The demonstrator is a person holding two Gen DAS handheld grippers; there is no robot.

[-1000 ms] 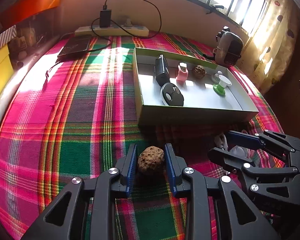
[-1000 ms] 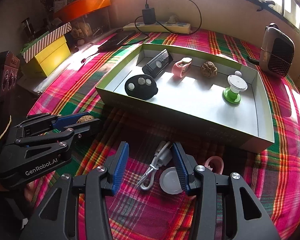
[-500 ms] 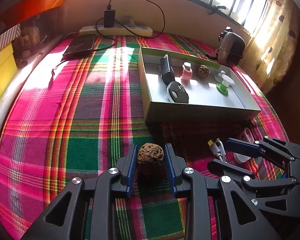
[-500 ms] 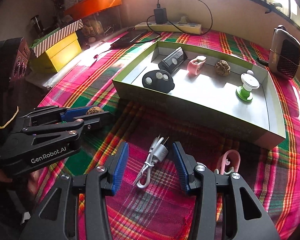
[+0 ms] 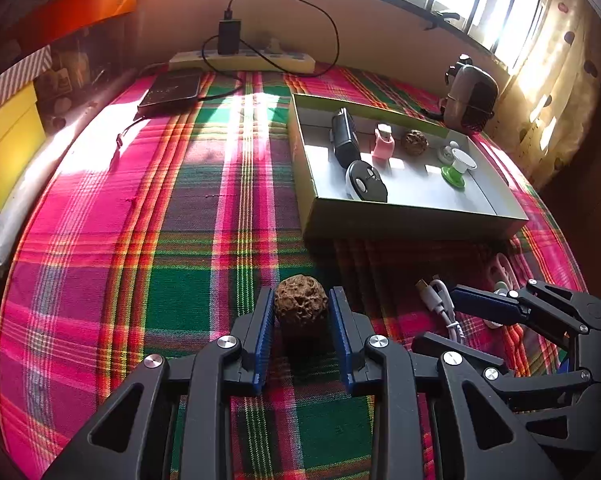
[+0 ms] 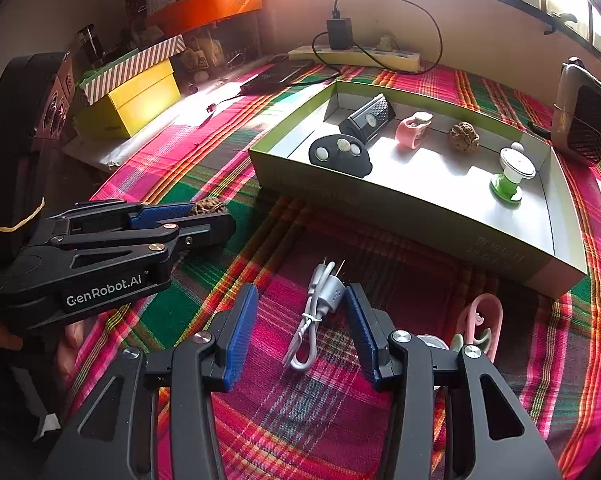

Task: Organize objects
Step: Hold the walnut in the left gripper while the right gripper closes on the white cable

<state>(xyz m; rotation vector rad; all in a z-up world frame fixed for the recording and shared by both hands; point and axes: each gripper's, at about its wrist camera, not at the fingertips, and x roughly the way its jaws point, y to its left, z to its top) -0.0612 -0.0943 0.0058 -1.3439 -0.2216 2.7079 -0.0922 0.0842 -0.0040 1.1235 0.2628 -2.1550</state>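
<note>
My left gripper [image 5: 301, 308] is shut on a brown wrinkled walnut [image 5: 300, 305], held just above the plaid cloth; it also shows in the right wrist view [image 6: 208, 207]. My right gripper [image 6: 298, 300] is open, its fingers either side of a white USB cable [image 6: 318, 304] lying on the cloth. A shallow green-sided box [image 6: 400, 208] holds a black remote [image 6: 339, 152], a black speaker [image 6: 367, 119], a pink item [image 6: 413, 130], another walnut [image 6: 463, 134] and a green-and-white stand [image 6: 512, 172].
A pink hook-shaped item [image 6: 484, 320] and a white disc [image 6: 432, 342] lie right of my right gripper. A small fan [image 6: 584, 116] stands far right. A power strip with charger [image 5: 240, 60] and a dark tablet [image 5: 172, 90] lie at the back. Yellow boxes [image 6: 132, 96] stand left.
Both grippers have pulled back from the box, which looks farther away. The left one keeps the walnut. The right gripper has moved left, so the cable now lies between its fingers.
</note>
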